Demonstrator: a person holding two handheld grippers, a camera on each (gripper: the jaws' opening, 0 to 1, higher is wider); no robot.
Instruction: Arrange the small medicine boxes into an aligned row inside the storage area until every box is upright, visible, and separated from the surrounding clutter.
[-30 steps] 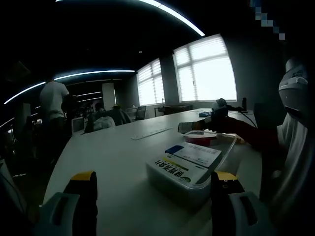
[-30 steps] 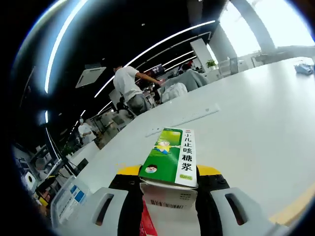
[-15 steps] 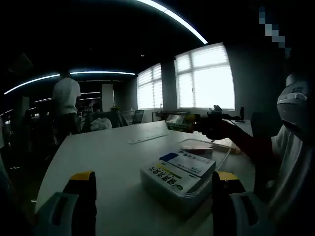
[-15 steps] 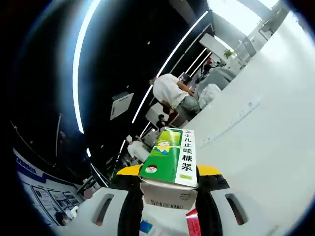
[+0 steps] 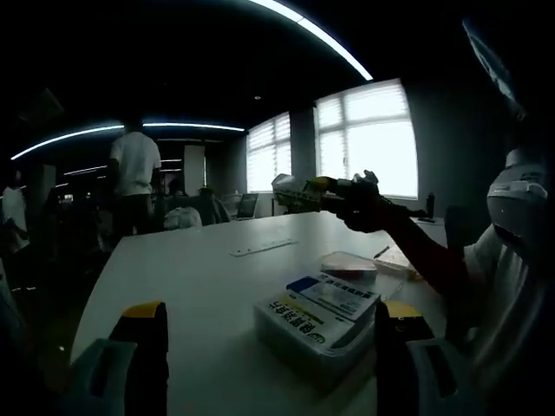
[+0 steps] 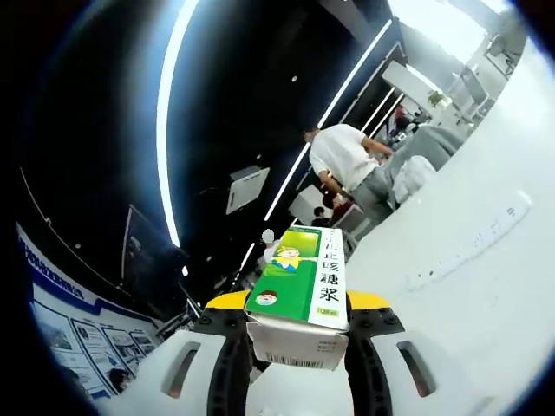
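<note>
Raised higher than a second ago, the right gripper (image 5: 323, 185) now shows in the left gripper view above and beyond the tray, well clear of the bench (image 5: 208, 286), where before it sat low, just past the tray's far end. Its jaws are closed on a green box (image 6: 300, 276), a long cardboard carton with a cartoon child and Chinese print on top and a barcode on its white end flap; the carton lies flat between the yellow-tipped jaws and juts forward past them.

Left gripper (image 5: 269, 334) jaws stand wide apart and hold nothing. Between them, nearer the right jaw, sits a clear plastic tray (image 5: 325, 351) with rounded corners. Two flat cartons lie in it side by side: a yellow-and-white box (image 5: 303, 314) at the near edge and a blue-and-white box (image 5: 338, 293) just behind it. Beyond the tray a small clear lid (image 5: 348, 263) rests on the smooth white bench. Farther ahead lies a pale strip (image 5: 263, 248).

A person (image 5: 135, 178) in a white shirt stands in the background.
</note>
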